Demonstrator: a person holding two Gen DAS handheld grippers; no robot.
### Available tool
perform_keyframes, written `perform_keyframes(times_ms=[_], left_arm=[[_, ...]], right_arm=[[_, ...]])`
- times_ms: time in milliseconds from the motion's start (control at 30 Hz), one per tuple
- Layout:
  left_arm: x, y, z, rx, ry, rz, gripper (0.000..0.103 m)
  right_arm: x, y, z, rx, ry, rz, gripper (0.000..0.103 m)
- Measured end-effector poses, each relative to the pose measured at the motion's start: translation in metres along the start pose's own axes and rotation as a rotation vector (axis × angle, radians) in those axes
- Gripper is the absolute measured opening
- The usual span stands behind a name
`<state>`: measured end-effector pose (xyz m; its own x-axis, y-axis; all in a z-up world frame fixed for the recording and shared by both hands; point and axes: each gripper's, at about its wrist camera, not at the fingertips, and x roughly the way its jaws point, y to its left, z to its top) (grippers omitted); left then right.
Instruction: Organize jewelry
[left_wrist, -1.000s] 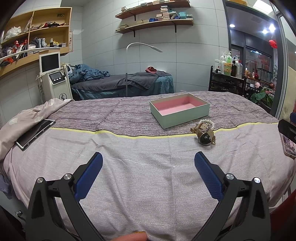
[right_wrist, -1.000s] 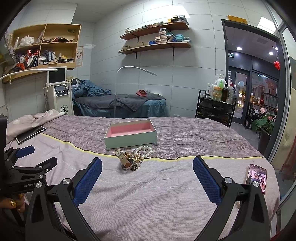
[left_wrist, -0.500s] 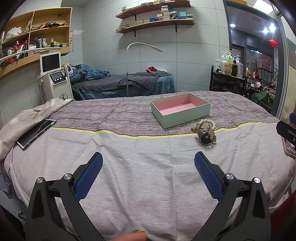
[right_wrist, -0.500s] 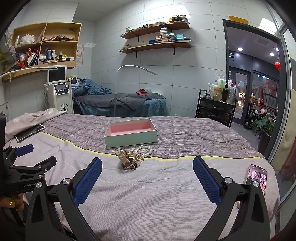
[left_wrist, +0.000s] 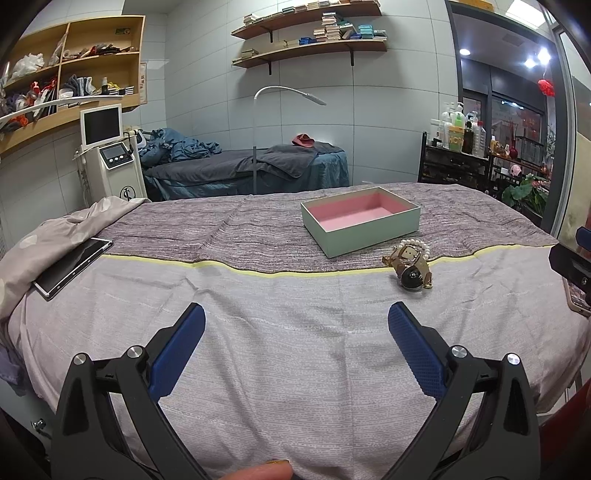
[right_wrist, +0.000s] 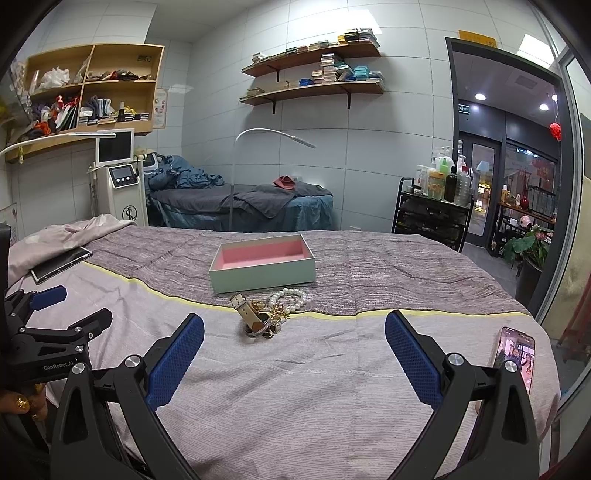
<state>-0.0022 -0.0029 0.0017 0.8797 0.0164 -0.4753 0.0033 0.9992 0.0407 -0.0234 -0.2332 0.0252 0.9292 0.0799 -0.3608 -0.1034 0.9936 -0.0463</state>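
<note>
Essentially unchanged over the last second: left gripper (left_wrist: 295, 325) and right gripper (right_wrist: 293, 325) both wide, empty, well short of the box (right_wrist: 262, 275); jewelry pile (right_wrist: 267, 312) just beside box's near wall; box unfilled, sorting not begun.

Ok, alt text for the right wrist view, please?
Open right tongs hover over a bed, aimed at a jewelry pile lying just in front of an empty pink-lined box. The left tongs show at the left edge, a lit phone lies at the right.
</note>
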Motion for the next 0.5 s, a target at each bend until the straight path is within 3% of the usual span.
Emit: perform_keyframes(times_ms=[500], left_arm=[[-0.0002, 0.0006, -0.0001, 0.0, 0.0, 0.001, 0.098]], right_arm=[[0.0003, 0.0019, -0.0003, -0.001, 0.001, 0.003, 0.097]])
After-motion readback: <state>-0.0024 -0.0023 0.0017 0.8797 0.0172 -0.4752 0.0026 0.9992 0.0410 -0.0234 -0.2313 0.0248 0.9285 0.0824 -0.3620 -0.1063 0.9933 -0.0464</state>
